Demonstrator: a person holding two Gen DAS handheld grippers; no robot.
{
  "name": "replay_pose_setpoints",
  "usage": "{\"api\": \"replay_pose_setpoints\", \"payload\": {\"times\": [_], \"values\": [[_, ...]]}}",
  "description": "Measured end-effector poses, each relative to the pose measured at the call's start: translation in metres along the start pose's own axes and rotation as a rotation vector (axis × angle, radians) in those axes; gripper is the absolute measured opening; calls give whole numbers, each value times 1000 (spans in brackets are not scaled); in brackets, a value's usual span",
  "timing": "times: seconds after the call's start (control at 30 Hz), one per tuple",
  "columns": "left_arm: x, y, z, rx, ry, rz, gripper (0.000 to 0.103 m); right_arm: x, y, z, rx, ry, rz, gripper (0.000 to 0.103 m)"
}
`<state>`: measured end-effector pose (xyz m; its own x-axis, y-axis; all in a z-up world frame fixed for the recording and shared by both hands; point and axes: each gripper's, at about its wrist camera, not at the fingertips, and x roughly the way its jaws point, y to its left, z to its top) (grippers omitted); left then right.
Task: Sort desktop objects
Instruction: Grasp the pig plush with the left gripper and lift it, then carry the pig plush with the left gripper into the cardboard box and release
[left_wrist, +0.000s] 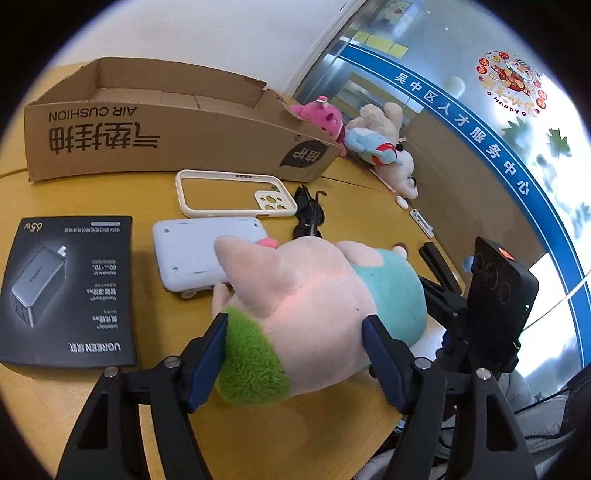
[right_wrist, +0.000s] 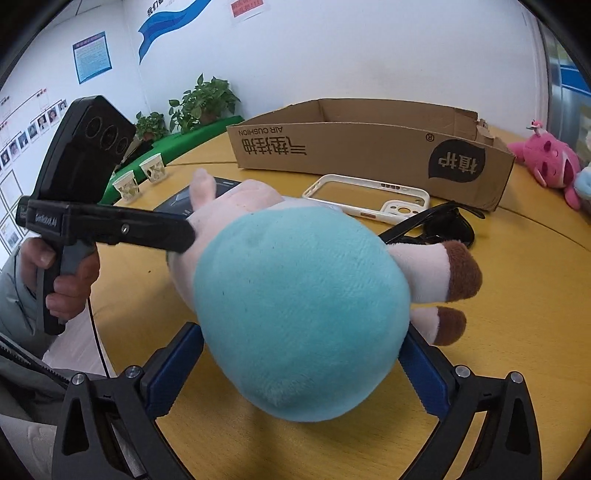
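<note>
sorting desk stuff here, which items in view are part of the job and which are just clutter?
In the job:
plush pig, gripped by both grippers: left gripper, right gripper
cardboard box
phone case
white device
charger box
black cable

Lying about:
pink plush and other soft toys at the table's far edge
paper cups
potted plants

Plush (right_wrist: 295, 317) fills the right wrist view: hides most of the black box (right_wrist: 184, 201), the white device entirely, part of the cable (right_wrist: 443, 225). In the left view it covers the device's (left_wrist: 199, 251) near corner and the cable's (left_wrist: 308, 218) lower end. Right gripper's (right_wrist: 301, 365) pad contact is hidden under the teal belly; can't tell if it's pressing. Pink toy (right_wrist: 550, 166) and blue toy (right_wrist: 583, 188) cut by the right edge. Wall photos (right_wrist: 22, 136) too small to read.
</note>
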<state>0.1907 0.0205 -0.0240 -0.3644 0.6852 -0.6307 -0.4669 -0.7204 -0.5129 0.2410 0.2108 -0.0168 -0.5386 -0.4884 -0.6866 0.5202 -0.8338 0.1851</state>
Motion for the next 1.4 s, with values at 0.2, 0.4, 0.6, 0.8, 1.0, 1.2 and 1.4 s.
{"api": "replay_pose_setpoints", "payload": {"times": [0.2,0.4,0.6,0.8,1.0,1.2,1.4], "values": [[-6,-17,0,62,-60,17,58,-2,8,3,-10,-10,-40,93],[-43,-38,39,146,-194,37,57,-21,15,47,-53,-92,-92,90],[-89,-58,111,262,-371,80,57,-52,24,131,-140,-247,-145,89],[-137,-68,189,360,-520,111,57,-76,30,233,-273,-389,-182,90],[-158,-57,260,403,-584,169,57,-73,21,324,-336,-461,-163,90],[-141,-3,314,341,-556,180,57,-11,-12,402,-341,-428,-131,90],[-88,76,348,194,-469,235,57,98,-58,448,-273,-293,-49,90]]}}
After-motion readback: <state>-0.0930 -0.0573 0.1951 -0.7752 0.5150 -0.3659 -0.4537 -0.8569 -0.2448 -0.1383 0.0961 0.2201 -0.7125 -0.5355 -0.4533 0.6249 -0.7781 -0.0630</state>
